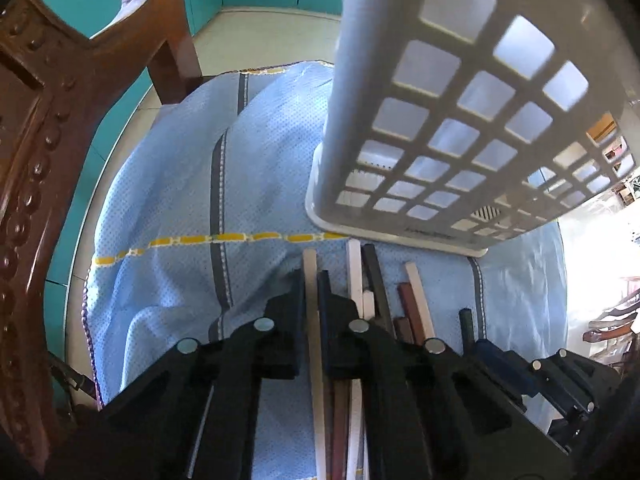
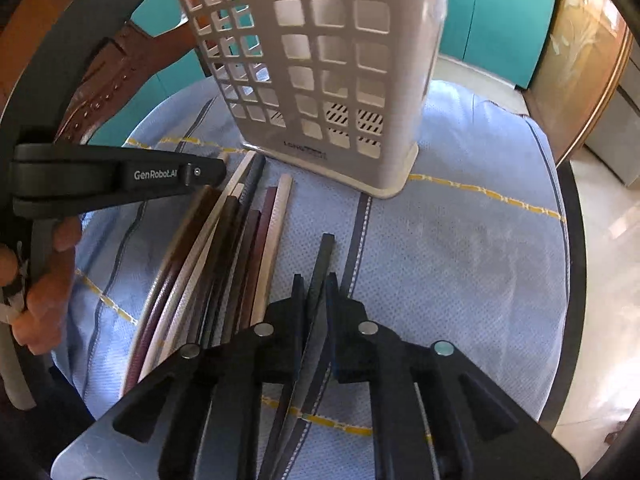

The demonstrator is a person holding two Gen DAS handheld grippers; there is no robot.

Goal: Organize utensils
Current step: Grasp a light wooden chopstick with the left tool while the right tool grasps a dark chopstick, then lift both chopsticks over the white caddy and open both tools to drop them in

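**A:** What's the setting? Start with the room.

**B:** Teal cabinet fronts [image 2: 496,20] behind, a pale tiled floor, and a round table covered by a light blue cloth [image 1: 168,216] with yellow and dark stripes. At far left stands a carved wooden chair [image 1: 36,128], close against the table edge.

**A:** And moving right from there?

**B:** The left gripper [image 1: 314,280] comes next. Its fingers are closed around a cream chopstick [image 1: 310,276], low over the cloth. Just beside it lies the bundle of chopsticks [image 2: 224,248], cream, brown, maroon and dark ones, roughly parallel and touching each other.

**A:** The right gripper?

**B:** The right gripper [image 2: 316,284] is clamped on a single dark chopstick [image 2: 322,264], whose tip points toward the holder. That stick sits apart from the bundle, to its right.

**A:** Where's the holder?

**B:** The white lattice utensil holder [image 2: 332,64] stands upright on the cloth, beyond the stick tips and near them but not touching. Through its square openings I see only the slotted floor; no sticks show inside, though the top is out of frame.

**A:** So how far along would you say this is?

**B:** Early, I'd judge. Two sticks are gripped, none appears deposited, and most of the bundle rests on the cloth. What's left seems to be lifting each one and dropping it into the holder's open top.
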